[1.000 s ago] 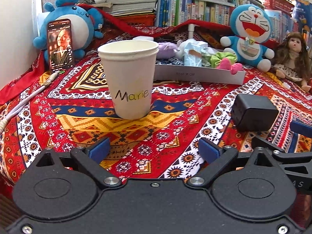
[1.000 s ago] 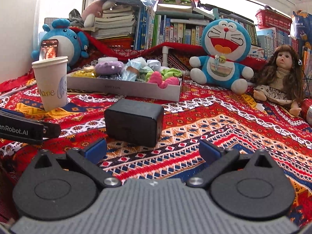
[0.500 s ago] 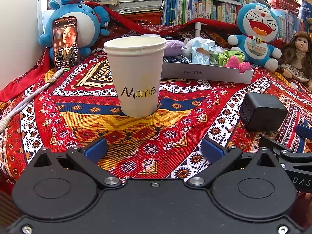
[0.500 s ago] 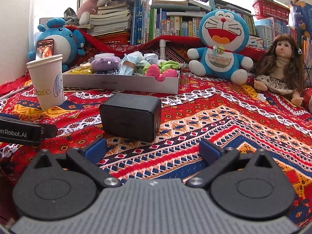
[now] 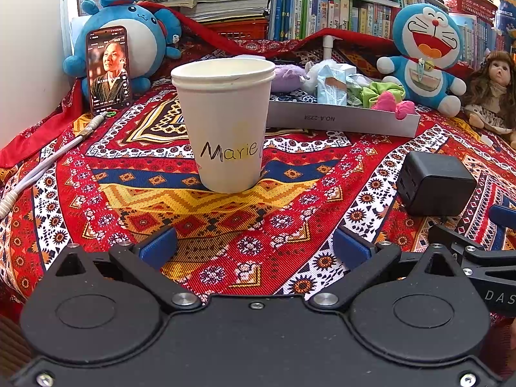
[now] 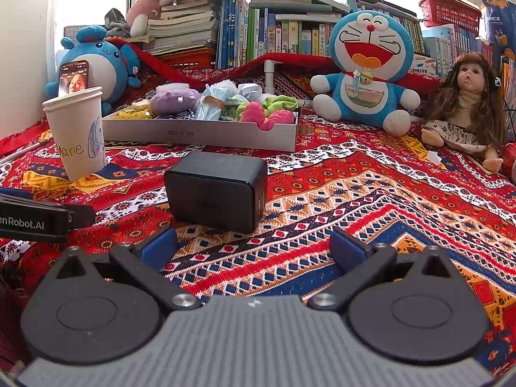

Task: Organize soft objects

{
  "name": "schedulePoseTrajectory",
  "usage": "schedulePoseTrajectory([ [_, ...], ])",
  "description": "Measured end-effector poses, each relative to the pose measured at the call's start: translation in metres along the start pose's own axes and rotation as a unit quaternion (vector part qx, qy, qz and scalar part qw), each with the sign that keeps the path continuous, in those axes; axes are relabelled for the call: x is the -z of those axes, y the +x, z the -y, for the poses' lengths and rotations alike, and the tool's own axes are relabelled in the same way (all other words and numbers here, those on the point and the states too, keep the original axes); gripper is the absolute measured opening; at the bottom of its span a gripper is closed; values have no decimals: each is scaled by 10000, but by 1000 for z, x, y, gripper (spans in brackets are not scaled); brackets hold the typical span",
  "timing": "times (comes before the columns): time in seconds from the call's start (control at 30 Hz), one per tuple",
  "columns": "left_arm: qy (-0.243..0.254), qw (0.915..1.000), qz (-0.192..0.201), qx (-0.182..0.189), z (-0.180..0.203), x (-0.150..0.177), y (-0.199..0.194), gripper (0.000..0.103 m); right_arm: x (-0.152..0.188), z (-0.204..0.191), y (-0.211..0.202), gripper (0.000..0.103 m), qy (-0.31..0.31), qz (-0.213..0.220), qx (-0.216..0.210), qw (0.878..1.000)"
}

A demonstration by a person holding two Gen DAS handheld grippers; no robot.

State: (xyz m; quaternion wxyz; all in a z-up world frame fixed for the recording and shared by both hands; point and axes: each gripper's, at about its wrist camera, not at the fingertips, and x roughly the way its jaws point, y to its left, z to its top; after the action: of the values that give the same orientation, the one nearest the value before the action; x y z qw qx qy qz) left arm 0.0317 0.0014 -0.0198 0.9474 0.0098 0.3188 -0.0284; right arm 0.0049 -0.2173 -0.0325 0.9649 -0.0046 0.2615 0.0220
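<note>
A shallow grey box (image 6: 206,134) (image 5: 342,119) sits on the patterned cloth, filled with soft things: a purple plush (image 6: 175,100), a pink scrunchie (image 6: 267,116) (image 5: 391,105), a green scrunchie (image 6: 280,102) (image 5: 383,92) and a face mask (image 6: 209,107). A white paper cup (image 5: 225,125) (image 6: 79,133) marked "Marie" stands upright in front of my left gripper (image 5: 254,247), which is open and empty. My right gripper (image 6: 253,245) is also open and empty, just short of a black cube (image 6: 216,190) (image 5: 433,182).
A blue round plush (image 5: 129,35) with a phone (image 5: 109,68) leaning on it sits at the back left. A Doraemon plush (image 6: 367,67) and a doll (image 6: 464,103) sit at the right. Books (image 6: 251,32) line the back. A white cable (image 5: 45,164) lies at the left.
The left wrist view has shifted slightly, so the cup sits a little higher and nearer. The left jaws stand a touch wider. The right gripper has barely moved.
</note>
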Motion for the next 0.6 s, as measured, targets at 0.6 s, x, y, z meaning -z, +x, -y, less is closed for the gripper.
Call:
schedulePoseTrajectory([
  [0.6,6,10000,-39,-29,0,0,1,103,-2,0,1,103,-15,-46,-5,10000],
])
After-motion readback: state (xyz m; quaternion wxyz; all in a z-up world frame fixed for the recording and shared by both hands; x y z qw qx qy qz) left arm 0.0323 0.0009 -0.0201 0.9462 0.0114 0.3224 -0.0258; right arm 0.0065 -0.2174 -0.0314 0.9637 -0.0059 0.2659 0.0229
